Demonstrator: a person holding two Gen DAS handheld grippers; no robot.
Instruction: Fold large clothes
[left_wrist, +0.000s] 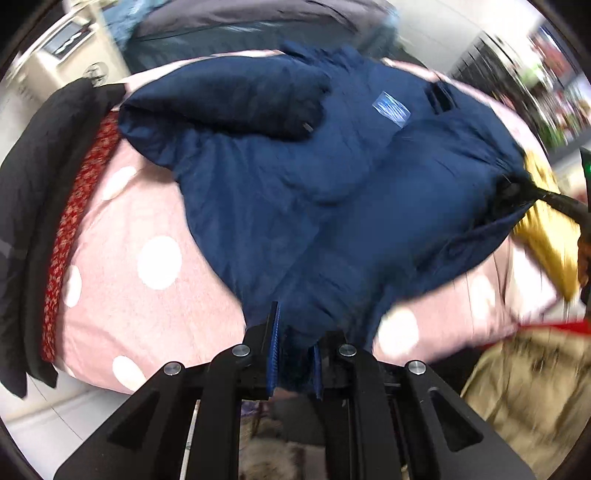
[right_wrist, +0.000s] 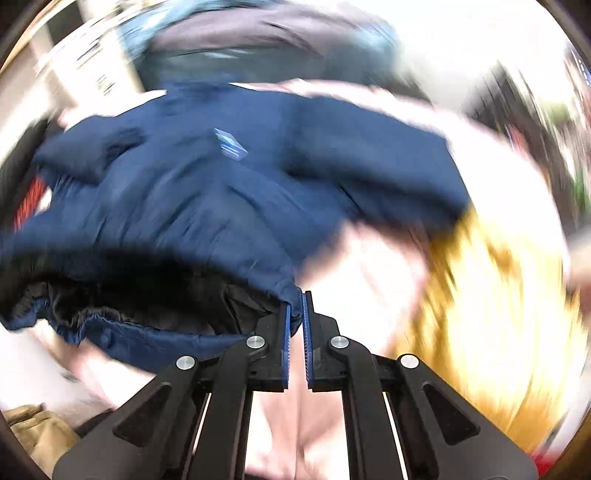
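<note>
Folding the jacket (left_wrist: 332, 192) — it's spread across the near half of the bed (left_wrist: 155, 229), hem at the near edge. My left gripper (left_wrist: 293, 354) is clamped on the hem; my right gripper (right_wrist: 295, 332) is closed on its corner. Next, I'd guess: carry the hem up toward the collar, hands level. Pink dotted cover, other clothes at both side edges — cluttered room, blurred.

Home bedroom: polka-dot pink bedspread (left_wrist: 122, 240), strewn clothes.

free: pink bedspread (left_wrist: 122, 258) left of jacket (left_wrist: 295, 177) | blocked: black garment (left_wrist: 26, 192) — edge
</note>
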